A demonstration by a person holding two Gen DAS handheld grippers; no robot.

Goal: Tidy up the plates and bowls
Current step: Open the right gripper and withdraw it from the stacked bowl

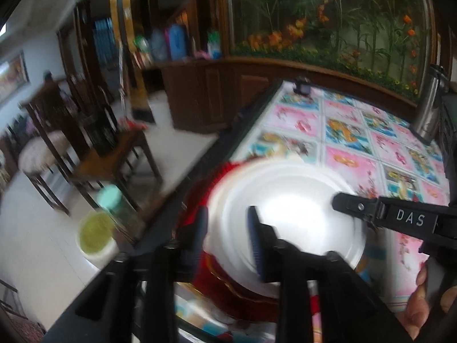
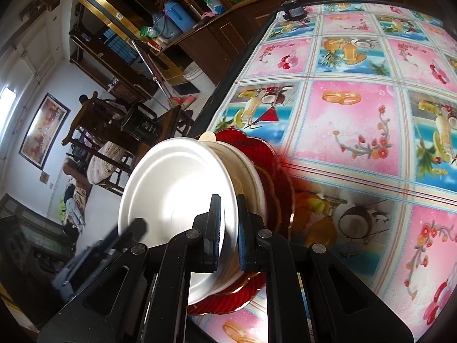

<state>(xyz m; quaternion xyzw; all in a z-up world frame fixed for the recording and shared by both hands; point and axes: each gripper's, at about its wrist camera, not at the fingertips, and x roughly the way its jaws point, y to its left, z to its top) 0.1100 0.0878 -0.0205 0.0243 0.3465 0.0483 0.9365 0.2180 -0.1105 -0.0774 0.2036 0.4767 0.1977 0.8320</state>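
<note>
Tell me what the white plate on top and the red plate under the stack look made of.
White plate: probably glazed ceramic or melamine; smooth, opaque, with a bright glare spot. Red plate: likely translucent glass or plastic; ribbed, scalloped rim with a gold edge, casting a reddish tint on the tablecloth.

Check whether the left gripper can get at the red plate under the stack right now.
Probably not: the white plate and the dishes under it cover the red plate, leaving only its rim showing, while the left gripper straddles the white plate's edge.
</note>
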